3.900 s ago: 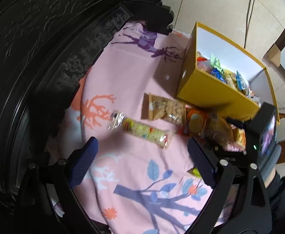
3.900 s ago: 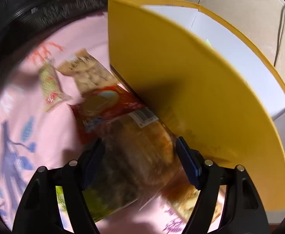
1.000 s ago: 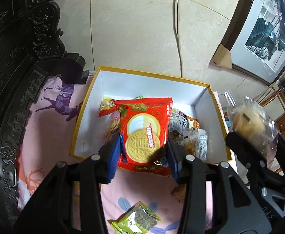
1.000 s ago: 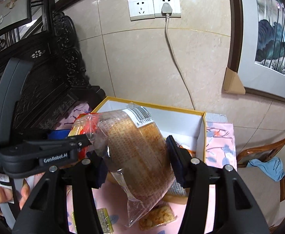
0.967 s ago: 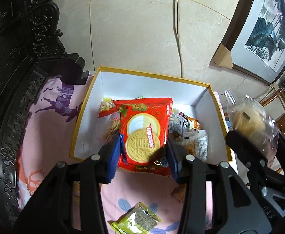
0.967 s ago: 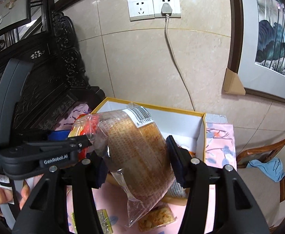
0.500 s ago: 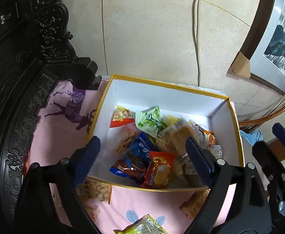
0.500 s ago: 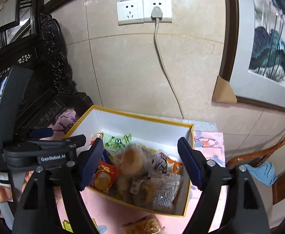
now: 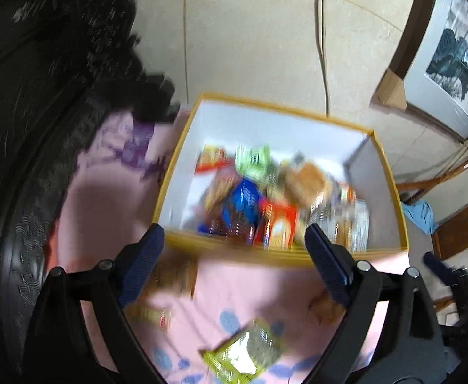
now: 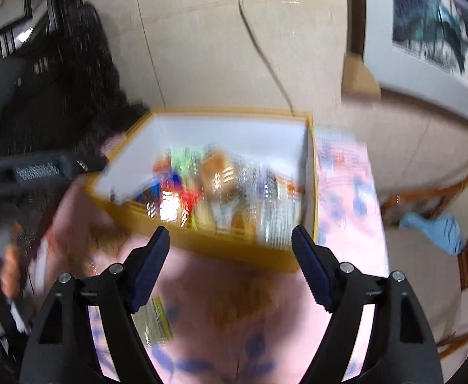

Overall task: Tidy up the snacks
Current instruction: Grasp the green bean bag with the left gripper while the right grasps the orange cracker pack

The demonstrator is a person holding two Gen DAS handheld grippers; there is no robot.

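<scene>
Left wrist view: left gripper (image 9: 232, 240) tilted down toward yellow box (image 9: 391, 172) of snacks (image 9: 272, 198) on pink cloth (image 9: 106, 204); jaws just opened wide, empty; labels blurred.

Right wrist view: right gripper (image 10: 230, 240) likewise angled down, just opened, empty; "GeoRobot" partly legible.

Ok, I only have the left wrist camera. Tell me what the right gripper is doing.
Observer: The right gripper has just been opening; its jaws stand apart with nothing between them, facing the yellow box.
Operator: Name any loose snack near it.
Observer: An orange packet lies on the pink cloth just under that gap, outside the box.
Operator: Report anything else I lack.
Observer: A blurred hand shows at the left edge of the right wrist view.
</scene>
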